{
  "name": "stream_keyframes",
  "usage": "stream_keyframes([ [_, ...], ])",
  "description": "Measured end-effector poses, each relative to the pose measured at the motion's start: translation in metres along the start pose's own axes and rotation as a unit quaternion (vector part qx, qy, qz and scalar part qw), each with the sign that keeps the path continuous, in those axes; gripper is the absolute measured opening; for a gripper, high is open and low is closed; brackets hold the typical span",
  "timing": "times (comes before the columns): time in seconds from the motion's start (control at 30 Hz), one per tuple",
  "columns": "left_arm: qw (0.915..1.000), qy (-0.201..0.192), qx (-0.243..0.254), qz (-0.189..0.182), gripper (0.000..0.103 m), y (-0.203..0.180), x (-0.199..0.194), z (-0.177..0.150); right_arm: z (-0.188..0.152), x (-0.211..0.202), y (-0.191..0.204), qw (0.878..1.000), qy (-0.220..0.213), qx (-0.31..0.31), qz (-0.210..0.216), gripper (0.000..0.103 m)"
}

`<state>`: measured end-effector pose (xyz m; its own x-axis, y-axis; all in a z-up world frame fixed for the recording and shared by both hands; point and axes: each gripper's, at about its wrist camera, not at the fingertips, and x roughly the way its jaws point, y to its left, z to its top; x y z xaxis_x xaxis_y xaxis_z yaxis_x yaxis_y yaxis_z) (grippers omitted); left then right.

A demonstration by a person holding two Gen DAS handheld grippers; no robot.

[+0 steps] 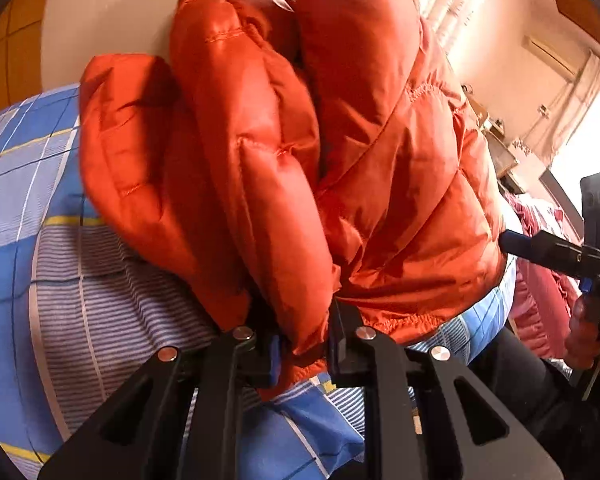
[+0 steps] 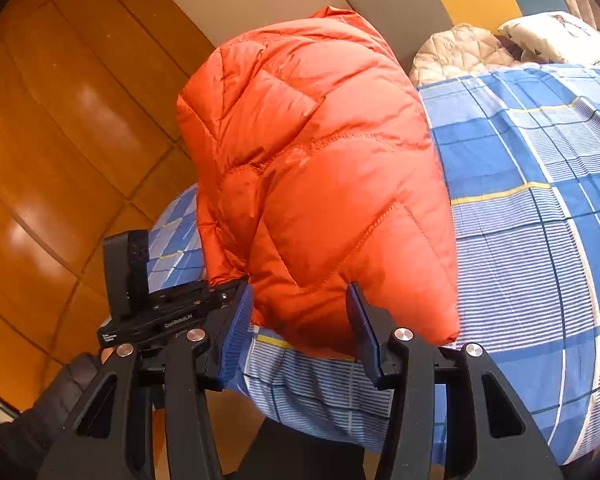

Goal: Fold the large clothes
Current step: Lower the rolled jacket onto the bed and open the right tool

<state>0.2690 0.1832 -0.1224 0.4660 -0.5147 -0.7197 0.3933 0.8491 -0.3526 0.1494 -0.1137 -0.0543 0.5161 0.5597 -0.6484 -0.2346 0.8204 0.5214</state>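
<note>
An orange quilted puffer jacket [image 1: 284, 152] lies bunched on a bed with a blue checked sheet [image 1: 40, 184]. My left gripper [image 1: 302, 352] is shut on a fold of the jacket's edge near the hem. The jacket also fills the right wrist view [image 2: 320, 168], folded into a thick bundle. My right gripper [image 2: 300, 320] has its jaws wide apart, with the bundle's near edge between the blue pads [image 2: 364, 332]. The right gripper also shows in the left wrist view [image 1: 556, 252], at the jacket's right side. The left gripper shows in the right wrist view [image 2: 168, 300], beside the jacket's left edge.
The checked sheet [image 2: 540, 200] spreads to the right. A cream quilted garment [image 2: 456, 56] and a white pillow [image 2: 556, 36] lie at the bed's far end. Wooden floor [image 2: 60, 120] runs along the bed's left side. A pink garment [image 1: 540, 296] lies at the right.
</note>
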Motion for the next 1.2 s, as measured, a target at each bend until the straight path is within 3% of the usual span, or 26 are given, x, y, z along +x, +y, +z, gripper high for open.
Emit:
stream_keyframes([
  [0.27, 0.9986, -0.012, -0.033, 0.039, 0.016, -0.013, -0.003, -0.013, -0.003, -0.003, -0.02, 1.0, -0.004, 0.011, 0.002, 0.051],
  [0.63, 0.9952, -0.032, -0.068, 0.062, 0.016, -0.039, -0.01, -0.031, 0.007, -0.025, -0.05, 0.999, -0.015, 0.028, -0.003, 0.055],
  [0.73, 0.997, -0.024, -0.049, 0.055, 0.015, -0.041, -0.01, -0.034, 0.013, -0.029, -0.065, 0.999, -0.018, 0.049, -0.004, 0.055],
  [0.93, 0.9972, 0.024, 0.051, 0.049, 0.015, -0.052, -0.004, -0.026, 0.018, -0.026, -0.086, 0.995, -0.007, 0.101, 0.021, 0.055],
  [1.07, 0.9949, 0.045, 0.085, 0.03, 0.015, -0.054, -0.001, -0.026, 0.029, -0.024, -0.081, 0.996, -0.003, 0.089, 0.016, 0.055],
  [1.2, 0.9944, 0.05, 0.092, 0.01, 0.015, -0.052, 0.001, -0.029, 0.049, -0.022, -0.065, 0.999, -0.006, 0.044, -0.03, 0.055],
])
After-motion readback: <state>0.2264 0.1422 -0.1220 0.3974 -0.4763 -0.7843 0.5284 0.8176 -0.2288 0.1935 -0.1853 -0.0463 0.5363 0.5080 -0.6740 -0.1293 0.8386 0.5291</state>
